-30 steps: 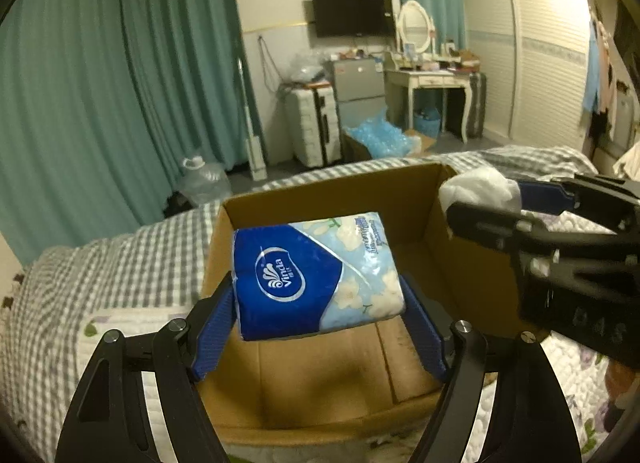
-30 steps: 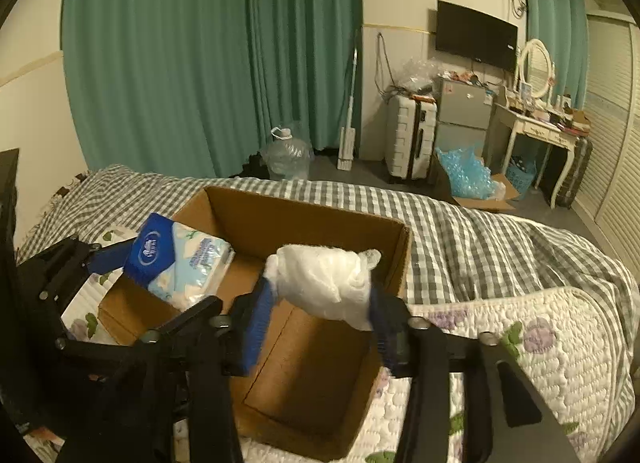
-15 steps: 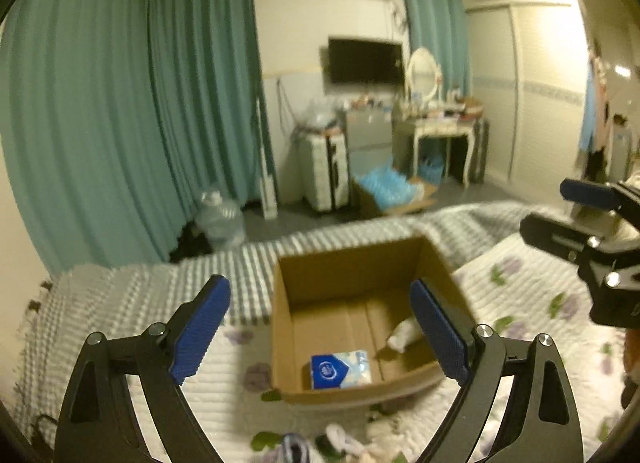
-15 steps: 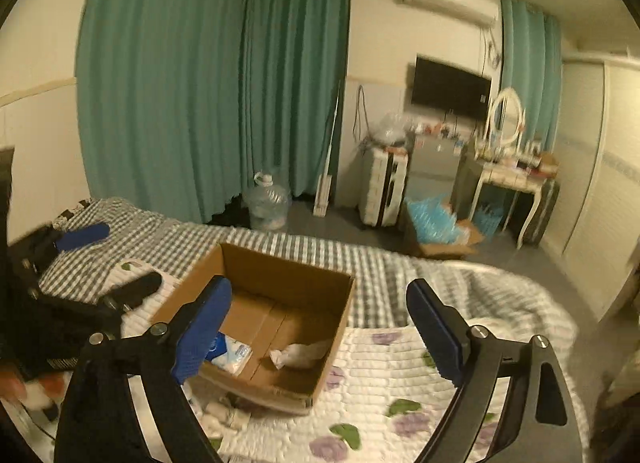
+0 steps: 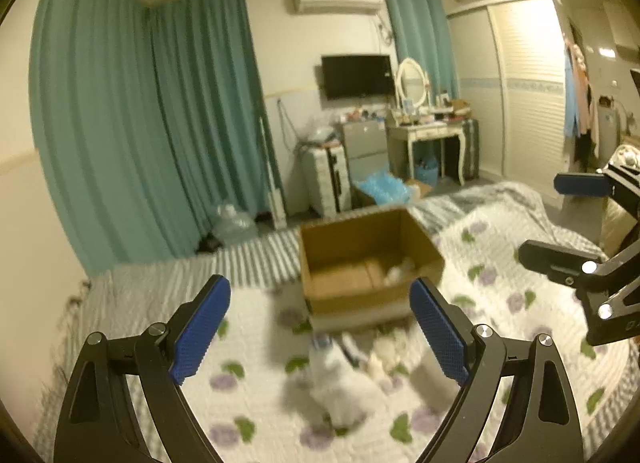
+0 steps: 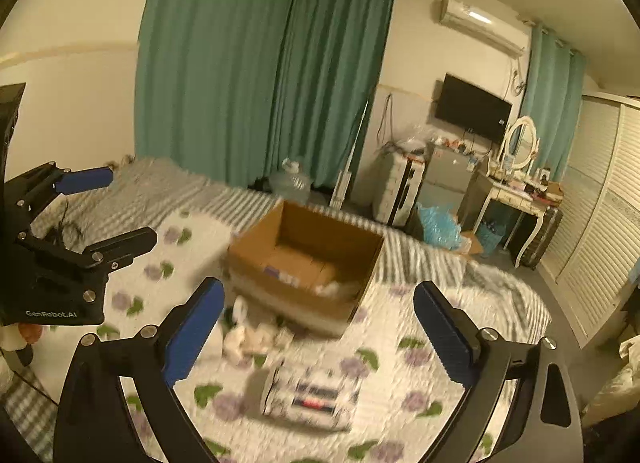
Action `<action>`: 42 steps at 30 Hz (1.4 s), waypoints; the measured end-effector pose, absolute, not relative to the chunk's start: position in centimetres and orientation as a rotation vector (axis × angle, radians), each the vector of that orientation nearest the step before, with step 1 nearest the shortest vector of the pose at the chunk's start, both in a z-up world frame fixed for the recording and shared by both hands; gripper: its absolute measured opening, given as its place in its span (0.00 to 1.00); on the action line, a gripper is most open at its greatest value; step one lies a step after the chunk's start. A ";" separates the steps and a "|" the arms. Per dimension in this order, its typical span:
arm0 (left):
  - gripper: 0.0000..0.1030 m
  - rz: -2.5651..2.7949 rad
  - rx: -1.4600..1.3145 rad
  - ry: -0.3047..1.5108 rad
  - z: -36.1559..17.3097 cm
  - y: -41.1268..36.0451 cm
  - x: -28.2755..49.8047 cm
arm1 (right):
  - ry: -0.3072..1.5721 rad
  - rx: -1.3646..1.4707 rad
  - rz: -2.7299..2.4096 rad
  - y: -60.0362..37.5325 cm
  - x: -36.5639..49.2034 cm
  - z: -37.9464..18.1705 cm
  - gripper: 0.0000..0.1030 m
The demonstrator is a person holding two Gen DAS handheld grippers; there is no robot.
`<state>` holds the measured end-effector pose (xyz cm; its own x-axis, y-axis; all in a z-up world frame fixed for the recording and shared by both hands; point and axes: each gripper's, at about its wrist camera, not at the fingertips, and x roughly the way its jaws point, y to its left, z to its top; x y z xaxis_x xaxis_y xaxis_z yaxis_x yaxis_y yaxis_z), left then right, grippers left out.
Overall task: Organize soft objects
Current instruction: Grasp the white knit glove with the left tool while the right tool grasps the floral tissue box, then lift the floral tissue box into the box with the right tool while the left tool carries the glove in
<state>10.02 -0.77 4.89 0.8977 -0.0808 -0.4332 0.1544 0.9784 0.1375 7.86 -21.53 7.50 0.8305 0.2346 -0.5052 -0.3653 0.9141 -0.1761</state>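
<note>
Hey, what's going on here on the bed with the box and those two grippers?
A person is sorting soft things into the cardboard box on the bed. Both the left gripper and the right gripper are open and empty; the right's jaws have just been opening. A white bundle lies in the box. More soft items lie, blurred, on the quilt in front of the box.

The bed (image 6: 436,327) wears a flowered quilt (image 5: 256,395) over a checked cover (image 6: 424,263). A box (image 6: 296,291) sits mid-bed, nearer the foot. Blurred white bundles (image 5: 340,383) and a striped pack (image 6: 308,399) lie just beside it.
</note>
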 end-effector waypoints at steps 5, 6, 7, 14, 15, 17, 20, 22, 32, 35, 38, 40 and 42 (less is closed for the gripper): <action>0.90 -0.110 0.120 0.547 -0.2 0.1 10.0 | 0.624 -0.257 0.363 -20.6 8.3 1.1 0.94; 0.90 -0.102 0.115 0.566 -1.1 0.2 10.2 | 0.647 -0.259 0.362 -20.5 8.6 -0.2 0.94; 0.90 -0.098 0.107 0.585 -2.2 0.3 10.5 | 0.682 -0.260 0.364 -20.3 9.0 -1.8 0.94; 0.90 -0.082 0.126 0.682 -8.0 -0.2 12.1 | 0.823 -0.323 0.308 -19.7 11.3 -10.8 0.93; 0.90 -0.083 0.129 0.696 -8.8 -0.3 12.3 | 0.840 -0.330 0.307 -19.5 11.7 -11.6 0.93; 0.90 -0.100 0.119 0.732 -10.4 -0.4 13.1 | 0.862 -0.320 0.317 -19.4 12.3 -12.6 0.93; 0.90 -0.107 0.124 0.760 -12.1 -0.8 14.1 | 0.909 -0.307 0.323 -19.4 13.3 -14.2 0.94; 0.90 -0.105 0.146 0.776 -13.1 -1.0 14.8 | 0.932 -0.265 0.341 -19.7 13.9 -14.7 0.94; 0.88 -0.173 0.153 0.808 -15.3 -1.5 16.4 | 0.980 -0.363 0.274 -18.2 14.9 -17.0 0.95; 0.73 -0.213 0.128 0.827 -15.6 -1.3 17.0 | 0.962 -0.395 0.232 -18.2 14.6 -17.1 0.85; 0.66 -0.236 0.121 0.851 -15.9 -1.4 17.9 | 0.937 -0.325 0.207 -19.7 14.6 -16.2 0.68; 0.60 -0.252 0.117 0.847 -15.9 -1.4 17.9 | 0.934 -0.276 0.217 -20.6 14.6 -15.9 0.66; 0.57 -0.261 0.134 0.828 -15.6 -1.6 17.1 | 0.922 -0.282 0.211 -20.5 14.4 -15.6 0.63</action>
